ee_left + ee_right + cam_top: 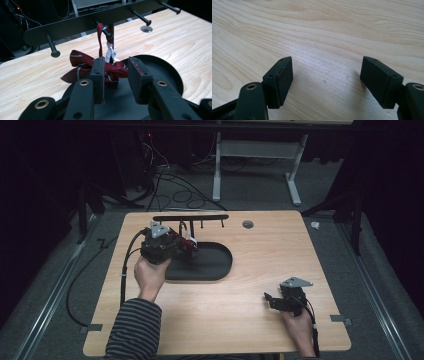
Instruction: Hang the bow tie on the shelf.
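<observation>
Desk [240, 315], light wood, rounded corners; left edge bare beside a black cable trailing from the left gripper.

Left gripper [186, 245], held in the person's left hand [150, 272], toward the far-left part of the desk, over the left end of the black tray [215, 265]. In the left gripper view its jaws stand apart, released: the left pad touches or lies just in front of the fabric, the right pad stands clear, and nothing is clamped.

Bow tie [82, 68], dark red with pale stripes. It sits at the left rim of the tray, below the rack; its red strap runs up to a peg, with a white piece beside it. Whether the knot rests on the tray or hangs just above it cannot be told.

Peg rack [190, 217], a black bar with several knobbed pegs, set along the far edge of the desk, left of centre. Pegs to the right of the strap are bare.

Grommet [247, 224], a round grey hole near the far edge, just right of the rack.

Centre and far-right of the desk: open wood, as is the near edge between the two forearms.

Right gripper [267, 299], in the right hand [300, 330], near the near-right corner, low over bare wood. Jaws wide apart, released, with nothing between them. Right edge close by.
</observation>
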Demonstrator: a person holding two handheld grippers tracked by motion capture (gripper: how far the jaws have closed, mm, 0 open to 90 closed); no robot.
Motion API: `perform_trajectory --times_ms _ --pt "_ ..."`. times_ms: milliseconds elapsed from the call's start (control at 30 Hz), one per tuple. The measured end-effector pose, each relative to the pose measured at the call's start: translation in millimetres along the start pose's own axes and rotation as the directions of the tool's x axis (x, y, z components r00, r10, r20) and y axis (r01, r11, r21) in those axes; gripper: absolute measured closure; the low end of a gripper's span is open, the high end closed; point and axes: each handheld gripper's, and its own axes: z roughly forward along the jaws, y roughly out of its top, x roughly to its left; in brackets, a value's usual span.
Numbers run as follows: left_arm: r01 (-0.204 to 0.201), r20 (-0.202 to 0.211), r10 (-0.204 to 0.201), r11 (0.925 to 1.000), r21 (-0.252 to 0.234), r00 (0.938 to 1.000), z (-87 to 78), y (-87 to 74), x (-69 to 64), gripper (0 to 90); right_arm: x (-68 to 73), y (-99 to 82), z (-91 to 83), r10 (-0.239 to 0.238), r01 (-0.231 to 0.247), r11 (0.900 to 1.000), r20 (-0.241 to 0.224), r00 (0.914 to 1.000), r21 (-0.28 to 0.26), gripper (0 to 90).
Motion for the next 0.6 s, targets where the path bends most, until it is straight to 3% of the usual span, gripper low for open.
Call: perform_trajectory --times_ms 133,600 --pt "-0.02 -0.002 0.02 0.9998 0.004 0.9998 -3.8 -2.8 -2.0 66.3 -0.1 0.0 0.2 -0.001 0.001 1.0 0.001 1.0 -0.002 27.8" --pt "-0.004 0.018 0.004 0.9999 -0.012 0.9998 -18.9 -11.2 -0.7 63.3 -0.1 0.0 0.2 -0.003 0.003 1.0 0.001 1.0 -0.002 27.7"
